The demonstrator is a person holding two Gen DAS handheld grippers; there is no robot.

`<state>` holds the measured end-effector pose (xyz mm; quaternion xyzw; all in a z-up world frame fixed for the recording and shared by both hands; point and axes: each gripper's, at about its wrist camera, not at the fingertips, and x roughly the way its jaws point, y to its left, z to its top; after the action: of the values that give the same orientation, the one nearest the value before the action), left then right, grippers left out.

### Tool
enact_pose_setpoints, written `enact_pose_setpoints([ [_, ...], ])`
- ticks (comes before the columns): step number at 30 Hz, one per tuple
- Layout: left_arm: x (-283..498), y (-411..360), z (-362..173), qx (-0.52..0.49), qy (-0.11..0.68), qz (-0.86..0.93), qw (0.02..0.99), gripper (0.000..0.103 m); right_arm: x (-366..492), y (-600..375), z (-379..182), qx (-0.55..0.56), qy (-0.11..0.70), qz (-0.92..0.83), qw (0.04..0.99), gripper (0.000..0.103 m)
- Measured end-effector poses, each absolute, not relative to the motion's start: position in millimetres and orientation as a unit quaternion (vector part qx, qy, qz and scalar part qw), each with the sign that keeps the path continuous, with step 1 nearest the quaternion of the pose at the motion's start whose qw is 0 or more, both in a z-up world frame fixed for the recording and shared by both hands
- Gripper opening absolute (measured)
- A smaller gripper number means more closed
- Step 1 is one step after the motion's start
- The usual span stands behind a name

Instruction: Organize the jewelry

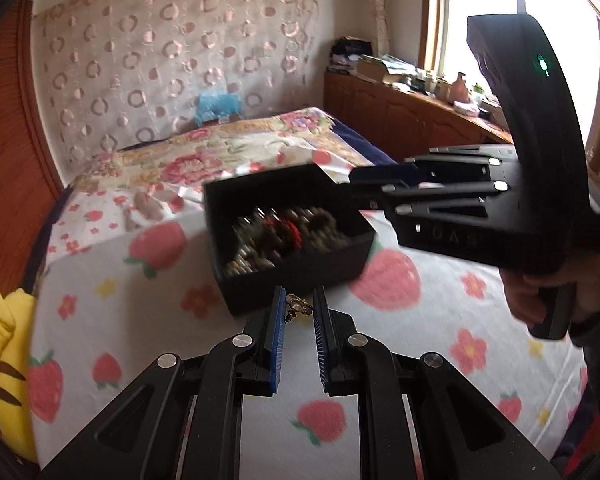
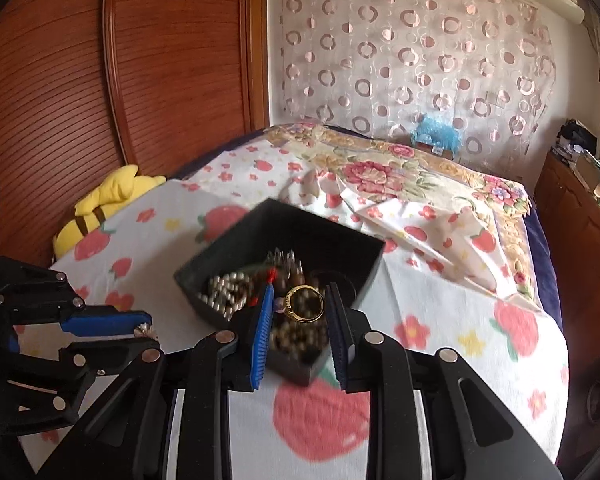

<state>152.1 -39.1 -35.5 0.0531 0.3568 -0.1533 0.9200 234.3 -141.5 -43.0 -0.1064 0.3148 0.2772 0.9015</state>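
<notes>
A black open box (image 1: pixel 300 264) full of beads and jewelry sits on the strawberry-print bedsheet; it also shows in the right wrist view (image 2: pixel 332 240). My left gripper (image 1: pixel 299 308) is shut on a small beaded jewelry piece (image 1: pixel 298 307) just in front of the box; it appears at the left of the right wrist view (image 2: pixel 146 332). My right gripper (image 2: pixel 300 300) is shut on a gold ring (image 2: pixel 305 303) and holds it over the box's near corner. In the left wrist view the right gripper (image 1: pixel 340 186) reaches over the box's far right corner.
A yellow plush toy (image 2: pixel 108 204) lies at the bed's left edge by a wooden wardrobe (image 2: pixel 100 80). A floral blanket (image 2: pixel 380 172) covers the far bed. A wooden cabinet (image 1: pixel 400 108) with clutter stands at the right under the window.
</notes>
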Motion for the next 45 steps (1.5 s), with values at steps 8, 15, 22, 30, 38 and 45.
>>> enact_pose_setpoints([
  [8, 187, -31, -28, 0.041, 0.349, -0.131, 0.927, 0.013, 243, -151, -37, -0.078, 0.313, 0.266, 0.908, 0.044],
  [15, 202, -34, -29, 0.038, 0.341, -0.109, 0.933, 0.015, 222, -174, -32, -0.06, 0.301, 0.255, 0.917, 0.044],
  [22, 192, -32, -26, 0.038, 0.327, -0.091, 0.94, 0.046, 188, -195, -30, -0.034, 0.277, 0.237, 0.93, 0.044],
  [30, 149, -26, -9, 0.03, 0.294, -0.07, 0.953, 0.093, 139, -213, -26, -0.016, 0.243, 0.194, 0.95, 0.075],
  [38, 112, -22, -2, 0.027, 0.289, -0.046, 0.956, 0.095, 109, -224, -19, -0.014, 0.208, 0.166, 0.964, 0.1],
  [45, 99, -18, -2, 0.016, 0.294, -0.043, 0.955, 0.095, 99, -224, -17, -0.006, 0.204, 0.156, 0.966, 0.1],
])
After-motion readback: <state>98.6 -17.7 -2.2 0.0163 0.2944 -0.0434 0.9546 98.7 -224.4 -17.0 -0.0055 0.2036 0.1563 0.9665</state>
